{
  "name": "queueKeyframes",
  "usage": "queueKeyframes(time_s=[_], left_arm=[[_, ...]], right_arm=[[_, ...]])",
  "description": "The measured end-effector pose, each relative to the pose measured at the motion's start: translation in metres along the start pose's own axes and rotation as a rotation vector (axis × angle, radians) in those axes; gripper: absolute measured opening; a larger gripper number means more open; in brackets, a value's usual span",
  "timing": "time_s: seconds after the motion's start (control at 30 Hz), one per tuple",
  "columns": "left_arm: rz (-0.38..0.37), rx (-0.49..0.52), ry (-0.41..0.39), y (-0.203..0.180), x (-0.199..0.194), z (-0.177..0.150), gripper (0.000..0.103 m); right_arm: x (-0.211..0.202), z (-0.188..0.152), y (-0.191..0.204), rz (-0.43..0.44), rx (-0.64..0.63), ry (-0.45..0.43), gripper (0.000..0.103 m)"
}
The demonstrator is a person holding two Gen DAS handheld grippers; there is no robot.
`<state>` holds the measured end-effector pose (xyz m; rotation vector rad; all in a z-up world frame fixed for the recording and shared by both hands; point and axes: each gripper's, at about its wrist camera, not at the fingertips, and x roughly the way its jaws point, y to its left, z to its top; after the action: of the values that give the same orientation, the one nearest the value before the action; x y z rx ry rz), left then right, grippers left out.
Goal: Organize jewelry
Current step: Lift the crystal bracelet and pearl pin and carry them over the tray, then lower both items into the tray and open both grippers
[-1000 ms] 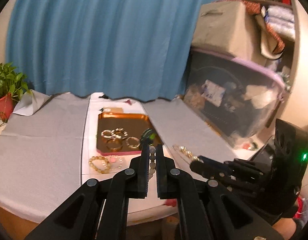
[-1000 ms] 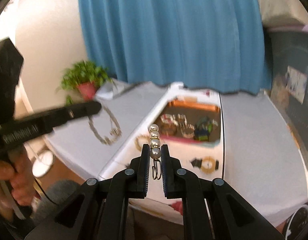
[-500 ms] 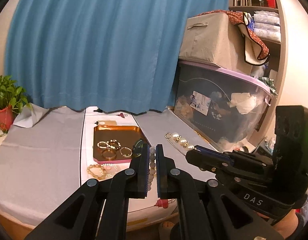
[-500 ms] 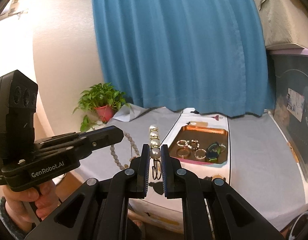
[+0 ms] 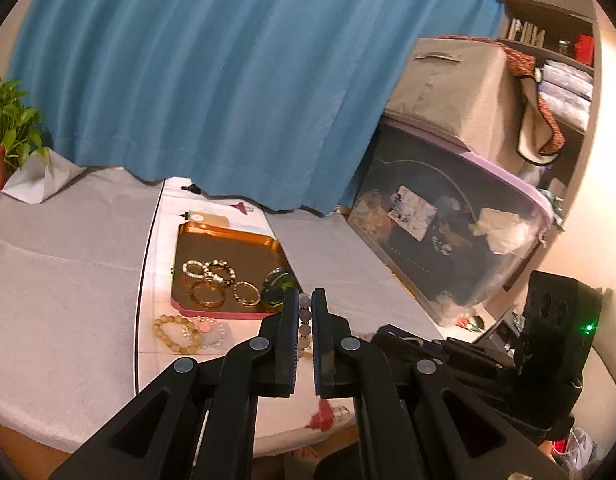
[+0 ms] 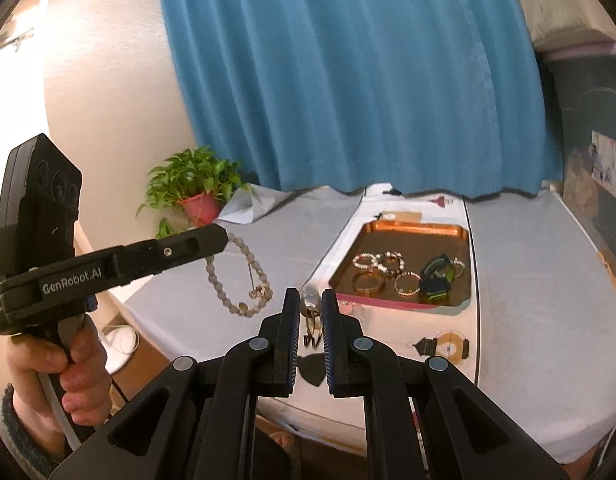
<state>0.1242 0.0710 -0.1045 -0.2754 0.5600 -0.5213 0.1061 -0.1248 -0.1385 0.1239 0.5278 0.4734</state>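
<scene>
Our left hand-held gripper (image 5: 305,320) pinches a grey bead necklace (image 6: 235,280). Our right hand-held gripper (image 6: 310,308) clamps a pearl pin (image 6: 309,301). Both hang over the table's near edge (image 5: 87,412).

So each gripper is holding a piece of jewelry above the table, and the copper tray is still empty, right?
Not quite. The tray already holds several bracelets, as the right wrist view shows. The rest stands: the left gripper holds a bead strand and the right gripper a pearl piece.
</scene>
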Motion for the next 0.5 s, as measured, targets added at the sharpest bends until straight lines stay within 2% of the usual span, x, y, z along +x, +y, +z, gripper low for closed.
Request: queueKeyframes(time_s=[0.3,0.5], left_arm=[[0.038,-0.01,0.086,0.032,0.07,-0.005,0.003],[0.037,-0.006,0.091,0.049,0.115,0.012,0.003]], right_arm=[[0.058,-0.004,-0.042,-0.058,-0.005,0.064,0.011],[0.098,0.011,-0.072,-0.07,0.0,0.071,0.011]])
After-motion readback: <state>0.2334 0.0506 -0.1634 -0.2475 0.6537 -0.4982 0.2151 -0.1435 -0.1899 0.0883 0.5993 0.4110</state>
